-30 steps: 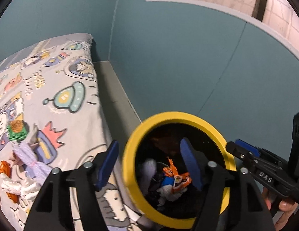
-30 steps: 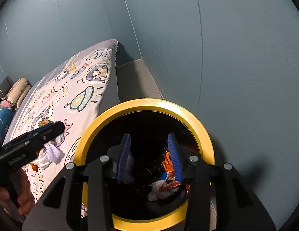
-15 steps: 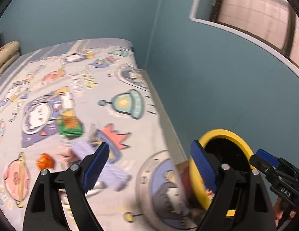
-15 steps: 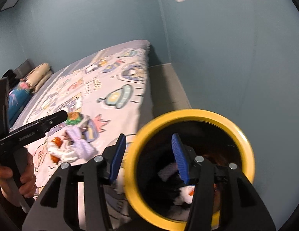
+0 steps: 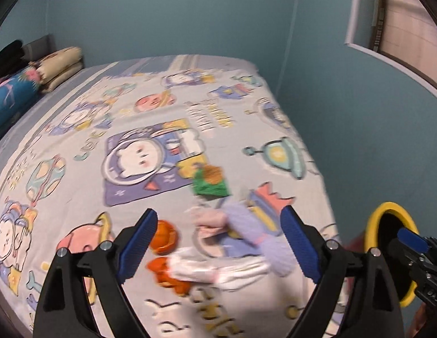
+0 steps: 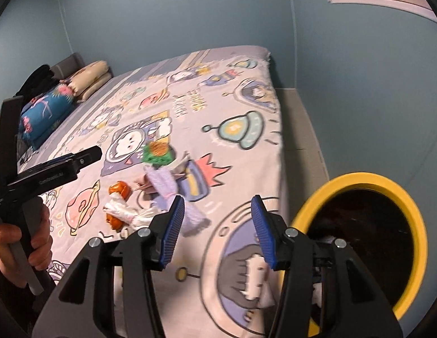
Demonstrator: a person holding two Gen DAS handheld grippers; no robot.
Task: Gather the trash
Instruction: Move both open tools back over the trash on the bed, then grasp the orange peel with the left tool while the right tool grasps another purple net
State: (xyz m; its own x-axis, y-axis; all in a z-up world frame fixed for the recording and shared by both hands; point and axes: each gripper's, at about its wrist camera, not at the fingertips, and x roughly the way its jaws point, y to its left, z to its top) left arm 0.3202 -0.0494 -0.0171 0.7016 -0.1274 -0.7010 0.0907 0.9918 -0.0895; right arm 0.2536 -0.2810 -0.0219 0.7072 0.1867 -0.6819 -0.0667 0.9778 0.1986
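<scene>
Blue ribbed pads line the left gripper, tilted down over the bed; its jaws have just been opening and stand wide and released, nothing pinched between them. Framed in the gap beyond the jaws lies the trash: an orange crumpled wrapper just inside the left pad, a white crinkled wrapper below it, a lilac wrapper toward the right pad, and a green packet farther ahead. Plenty of flat printed sheet spreads ahead and to the left of the jaws; to the right the bed's edge drops off near the teal wall, where the yellow-rimmed bin shows behind the right gripper. In the right wrist view, the right gripper also points downward, its jaws have just been opening, now partly apart and empty over the cartoon sheet. The trash heap sits left of and beyond its left pad, the round bin with its dark interior close to the right of the jaws, past the bed's edge. A hand grips the left gripper's handle at the far left; pillows lie at the far end.
</scene>
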